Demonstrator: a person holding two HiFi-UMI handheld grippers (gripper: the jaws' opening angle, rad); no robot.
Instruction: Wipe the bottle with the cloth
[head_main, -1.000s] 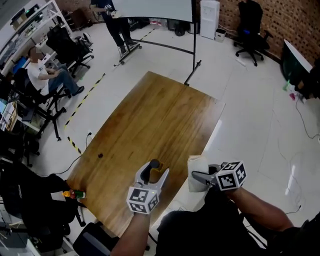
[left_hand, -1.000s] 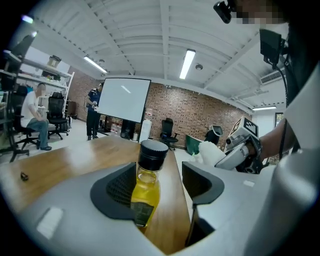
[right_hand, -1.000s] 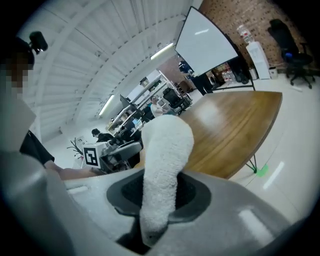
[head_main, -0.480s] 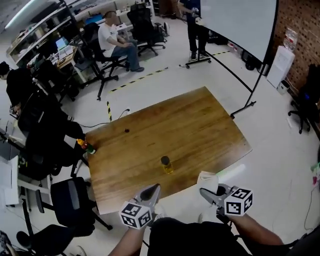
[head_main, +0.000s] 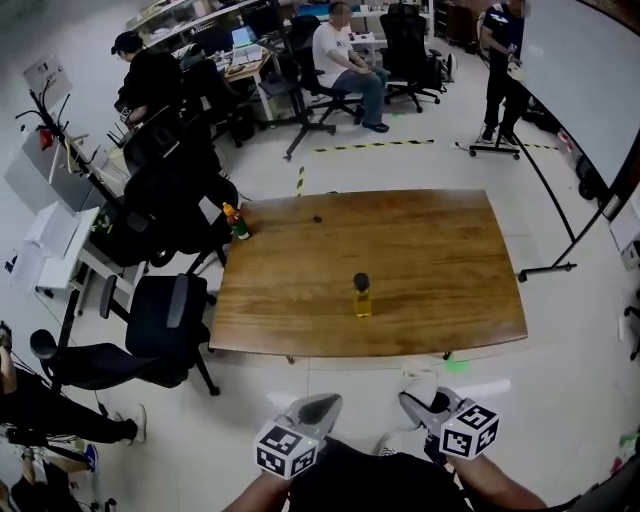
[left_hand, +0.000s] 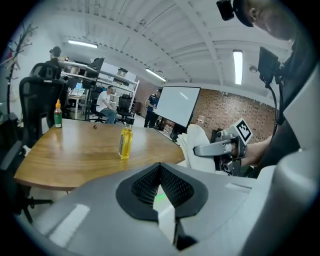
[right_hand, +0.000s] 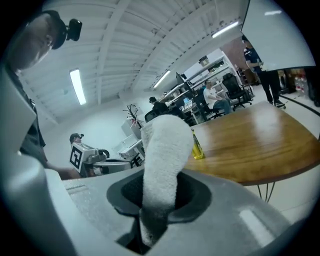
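The bottle (head_main: 361, 296) of yellow liquid with a dark cap stands upright near the table's (head_main: 440, 300) front edge, and also shows in the left gripper view (left_hand: 125, 142) and the right gripper view (right_hand: 197, 145). Both grippers hang off the table, close to my body. My left gripper (head_main: 324, 403) is shut with nothing between its jaws (left_hand: 161, 174). My right gripper (head_main: 411, 402) is shut on the white cloth (right_hand: 162, 150), which stands up out of its jaws. The cloth (left_hand: 199, 142) shows in the left gripper view too.
A small orange-capped bottle (head_main: 236, 222) stands at the table's far left corner, with a small dark thing (head_main: 317, 217) beyond the middle. Black office chairs (head_main: 160, 320) crowd the left side. People sit and stand at the back. A whiteboard stand (head_main: 560, 215) is at the right.
A second ago the left jaws were around the bottle over the table. It now stands alone on the table, the left jaws have shut, and both grippers have drawn back off the edge.
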